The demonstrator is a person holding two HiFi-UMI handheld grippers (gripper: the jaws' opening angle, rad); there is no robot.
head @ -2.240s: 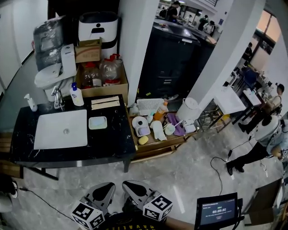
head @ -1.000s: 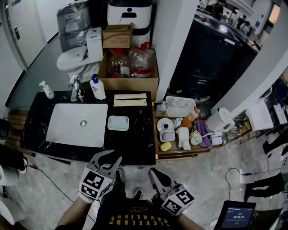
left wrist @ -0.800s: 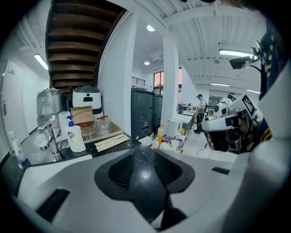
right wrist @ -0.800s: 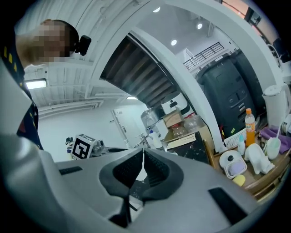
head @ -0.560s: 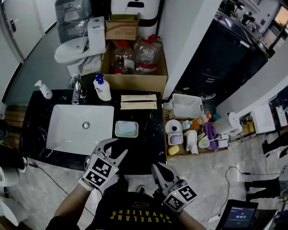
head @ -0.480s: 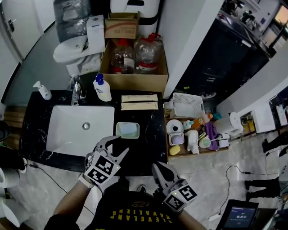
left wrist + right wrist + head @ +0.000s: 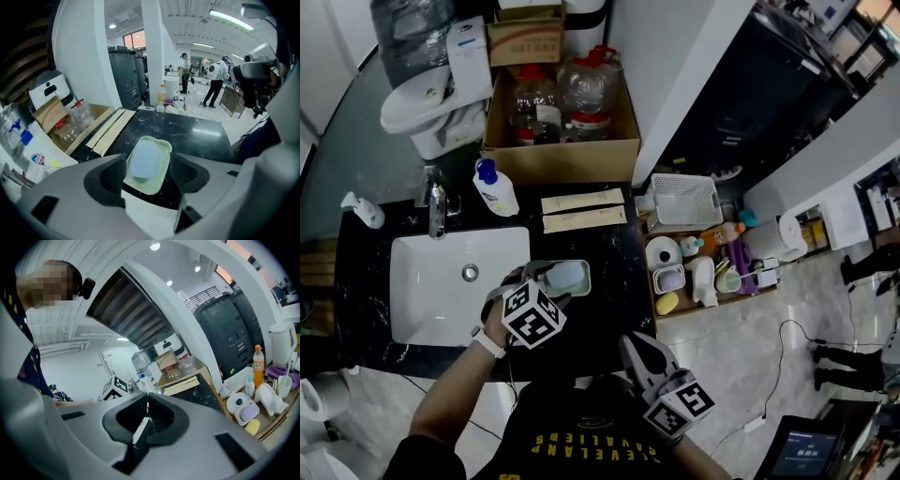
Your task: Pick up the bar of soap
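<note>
soap (head view): bar of soap [image 7: 566,276] in green dish [image 7: 581,284] on table [image 7: 609,246], just right of sink [image 7: 441,281]
left gripper (head view): left gripper [image 7: 547,281] was near the table's front edge below the sink, now over the dish
jaws (left gripper view): just been opening, spread wide, flanking dish and soap, no pad contact
right gripper (right gripper view): right gripper [image 7: 146,416] pressed together, empty, off the table, unchanged
</note>
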